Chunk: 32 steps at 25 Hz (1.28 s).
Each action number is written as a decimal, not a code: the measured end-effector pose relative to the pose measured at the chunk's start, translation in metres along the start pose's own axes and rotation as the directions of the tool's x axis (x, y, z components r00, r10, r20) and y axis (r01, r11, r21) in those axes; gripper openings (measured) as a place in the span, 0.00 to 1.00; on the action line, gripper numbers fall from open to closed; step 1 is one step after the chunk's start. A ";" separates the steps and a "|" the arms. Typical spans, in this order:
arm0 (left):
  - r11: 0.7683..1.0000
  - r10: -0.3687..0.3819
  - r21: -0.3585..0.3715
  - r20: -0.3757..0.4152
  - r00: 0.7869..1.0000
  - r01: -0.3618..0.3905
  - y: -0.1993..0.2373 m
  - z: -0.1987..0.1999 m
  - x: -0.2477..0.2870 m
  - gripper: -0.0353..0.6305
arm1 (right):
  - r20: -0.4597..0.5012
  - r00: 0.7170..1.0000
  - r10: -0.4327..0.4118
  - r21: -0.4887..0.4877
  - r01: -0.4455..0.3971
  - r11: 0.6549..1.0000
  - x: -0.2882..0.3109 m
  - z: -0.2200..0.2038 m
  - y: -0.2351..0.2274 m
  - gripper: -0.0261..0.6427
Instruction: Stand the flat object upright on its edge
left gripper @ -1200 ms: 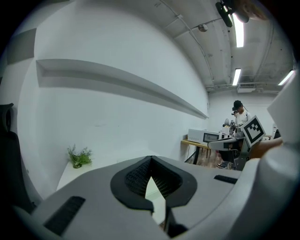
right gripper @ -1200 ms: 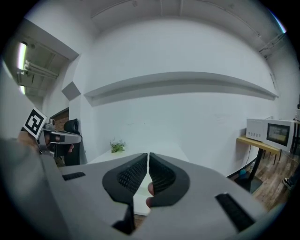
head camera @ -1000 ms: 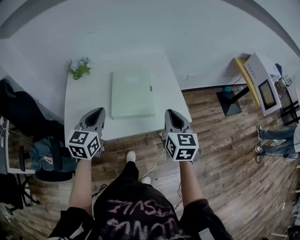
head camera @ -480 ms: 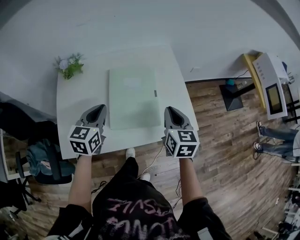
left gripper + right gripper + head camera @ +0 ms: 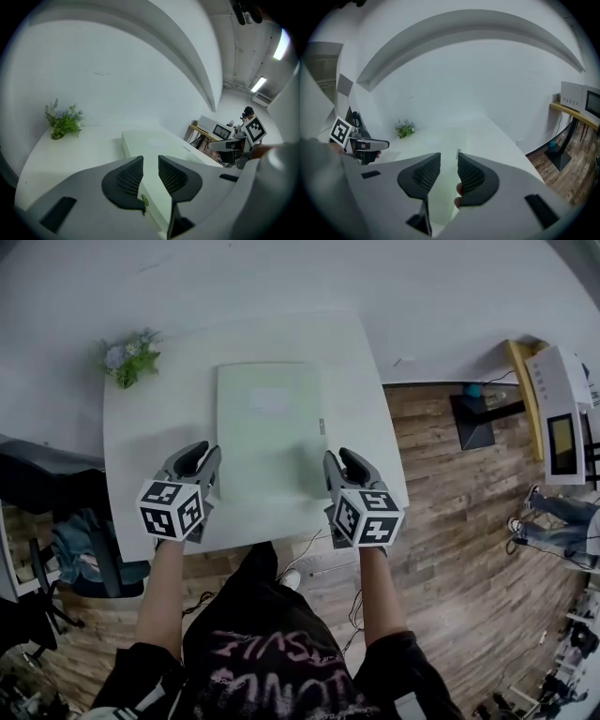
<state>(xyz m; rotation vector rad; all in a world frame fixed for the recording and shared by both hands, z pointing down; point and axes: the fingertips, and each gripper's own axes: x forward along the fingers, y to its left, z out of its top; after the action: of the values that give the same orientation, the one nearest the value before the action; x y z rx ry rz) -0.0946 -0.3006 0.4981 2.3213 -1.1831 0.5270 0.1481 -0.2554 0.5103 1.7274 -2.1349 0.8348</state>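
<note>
White bench point(image 5: 155, 442) bears a stiff, likely light board point(image 5: 267, 427). The left gripper point(image 5: 208, 461) and right gripper point(image 5: 335, 465), jaws just opening and empty, flank its near corners: grip there.

The right gripper point(image 5: 448, 163) is pointing down at the white counter point(image 5: 492, 136). Its jaws have just been opening and are standing a little apart. The pale green flat object point(image 5: 446, 143) is lying flat. Its edge is showing in the gap, but the pads are not squeezing it. A small plant point(image 5: 405, 128) is sitting far back.
</note>
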 end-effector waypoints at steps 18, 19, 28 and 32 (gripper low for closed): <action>0.989 -0.084 -0.134 -0.157 0.984 0.063 0.017 -0.034 0.046 0.41 | -0.180 0.977 0.115 0.127 -0.093 0.987 0.052 -0.028 -0.010 0.43; 0.988 -0.095 -0.139 -0.166 0.982 0.072 0.016 -0.035 0.048 0.42 | -0.191 0.974 0.120 0.131 -0.096 0.987 0.053 -0.029 -0.011 0.43; 0.979 -0.150 -0.168 -0.219 0.964 0.114 0.015 -0.044 0.058 0.43 | -0.289 0.947 0.140 0.157 -0.097 0.983 0.066 -0.044 -0.010 0.44; 0.975 -0.176 -0.175 -0.238 0.955 0.136 0.016 -0.045 0.060 0.44 | -0.323 0.932 0.166 0.176 -0.114 0.978 0.071 -0.045 -0.006 0.44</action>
<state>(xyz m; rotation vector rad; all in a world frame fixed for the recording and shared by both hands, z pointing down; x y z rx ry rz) -0.0798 -0.3214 0.5701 2.1181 -0.8804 0.6275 0.1293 -0.2864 0.5863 1.3845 -2.0203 1.2650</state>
